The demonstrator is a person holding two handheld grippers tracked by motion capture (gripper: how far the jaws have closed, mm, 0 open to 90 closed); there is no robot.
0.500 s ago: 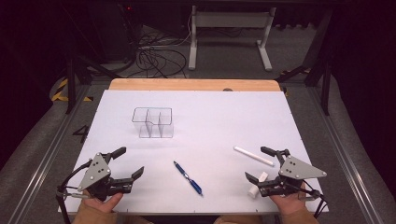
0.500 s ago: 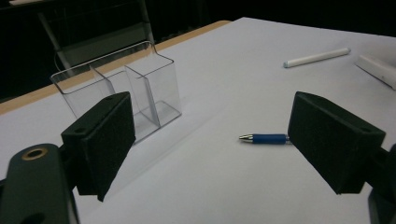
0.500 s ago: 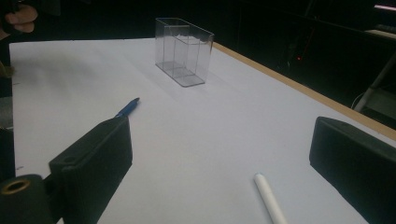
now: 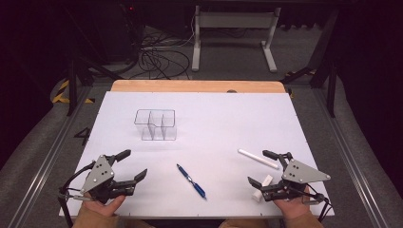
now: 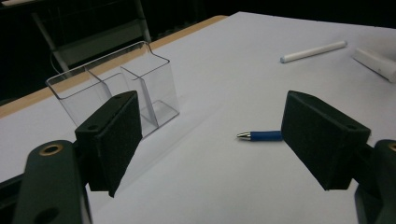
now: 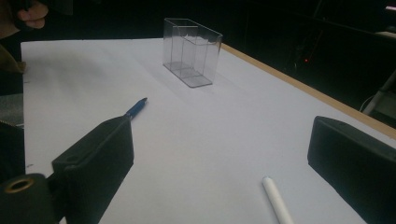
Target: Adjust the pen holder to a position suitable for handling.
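Resting low at the near edge of the table [image 4: 304, 118], the left gripper [image 4: 130, 165] sat in the person's left hand [image 4: 102, 205] with its jaws spread wide and nothing between them. In the left gripper view the same gripper [image 5: 210, 135] framed bare white surface, with the tip of the blue pen [image 5: 259, 136] poking out just beside the pad on the view's right side. At the near right, the right gripper [image 4: 256, 167] was held in the right hand [image 4: 291, 209], jaws likewise well apart and empty. A short white piece [image 4: 263, 186] lay just beside its nearer jaw; whether the two touched could not be told from above.

The blue pen [image 4: 191, 181] lay flat between the two grippers, well apart from both, slanting with one end toward the person's right. A little farther out, near the far jaw of the right gripper, a long white stick [image 4: 258, 158] lay flat on the table; in the right gripper view its rounded end [image 6: 276, 198] showed between the open jaws of the right gripper [image 6: 224, 172], lower than the pen [image 6: 136, 108] off to that view's left.

Beyond these, left of the table's middle, a clear plastic organizer [image 4: 155, 124] stood upright, split into compartments, all of them empty. It stood well apart from pen, stick and both grippers. The table's wooden far edge [image 4: 199, 86] ran behind it.
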